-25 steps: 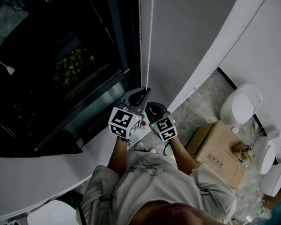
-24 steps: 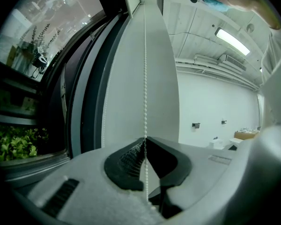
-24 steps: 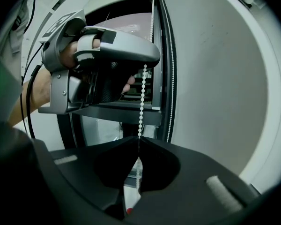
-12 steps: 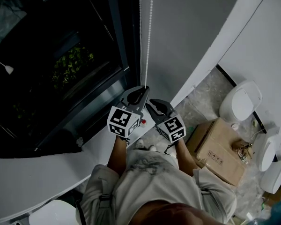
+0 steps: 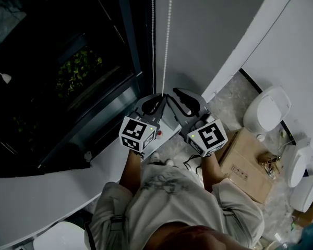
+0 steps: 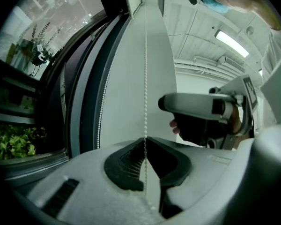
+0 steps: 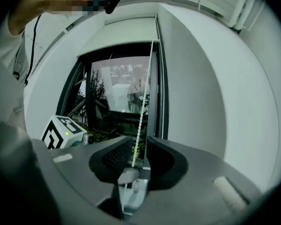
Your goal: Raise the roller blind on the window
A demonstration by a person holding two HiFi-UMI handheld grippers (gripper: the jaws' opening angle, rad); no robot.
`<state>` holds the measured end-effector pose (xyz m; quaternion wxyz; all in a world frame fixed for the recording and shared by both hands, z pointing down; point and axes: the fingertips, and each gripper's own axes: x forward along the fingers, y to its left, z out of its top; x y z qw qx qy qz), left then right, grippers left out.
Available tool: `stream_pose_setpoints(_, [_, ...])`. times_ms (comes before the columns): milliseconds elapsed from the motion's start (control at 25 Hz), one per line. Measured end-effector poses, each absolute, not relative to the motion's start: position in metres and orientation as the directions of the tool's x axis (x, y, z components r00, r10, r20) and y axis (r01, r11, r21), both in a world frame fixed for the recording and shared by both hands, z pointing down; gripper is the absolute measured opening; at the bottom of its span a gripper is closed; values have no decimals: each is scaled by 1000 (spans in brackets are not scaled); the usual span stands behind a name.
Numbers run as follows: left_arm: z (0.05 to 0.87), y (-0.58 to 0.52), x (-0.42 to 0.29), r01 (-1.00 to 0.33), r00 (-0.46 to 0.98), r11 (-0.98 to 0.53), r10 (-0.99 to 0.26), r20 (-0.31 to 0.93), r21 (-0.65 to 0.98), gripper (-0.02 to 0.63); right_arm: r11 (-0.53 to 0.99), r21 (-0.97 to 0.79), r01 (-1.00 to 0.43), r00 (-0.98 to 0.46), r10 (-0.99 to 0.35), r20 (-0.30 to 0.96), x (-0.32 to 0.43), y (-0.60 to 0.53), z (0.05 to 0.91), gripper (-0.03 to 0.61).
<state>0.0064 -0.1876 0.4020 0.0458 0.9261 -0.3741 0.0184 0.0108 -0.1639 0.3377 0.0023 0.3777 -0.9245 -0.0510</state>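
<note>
Beside the dark window frame (image 5: 130, 35) the bead chain (image 5: 166, 40) hangs vertical, pinched low by the left gripper (image 5: 160, 97) with closed jaws, while the right gripper (image 5: 176, 94), just beside and slightly higher, straddles the same strand with jaws spread.

Bead chain (image 5: 167, 35), upper end beyond the head view's top edge.

Free room:
- The air above my claws, up along the bead chain (image 5: 167, 35), in front of the grey wall (image 5: 219, 25).

Obstacles:
- Dark window frame (image 5: 129, 40), just left of the chain.
- White sill (image 5: 52, 191) below.
- My left claw (image 5: 157, 100), close beside my right claw (image 5: 177, 98).
</note>
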Motion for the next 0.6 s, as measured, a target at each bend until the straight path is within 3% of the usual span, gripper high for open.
stream_pose_setpoints(280, [402, -186, 11, -688, 726, -722, -684, 65, 73, 20, 720, 160, -675, -737, -668, -104, -6, -178, 292, 110])
stream_pose_setpoints(400, [402, -187, 11, -686, 728, -724, -683, 65, 73, 20, 715, 170, -679, -734, -671, -109, -7, -182, 290, 41])
stream_pose_setpoints(600, [402, -188, 13, -682, 732, -728, -679, 62, 76, 20, 719, 152, -678, -735, -659, -160, -10, -181, 281, 23])
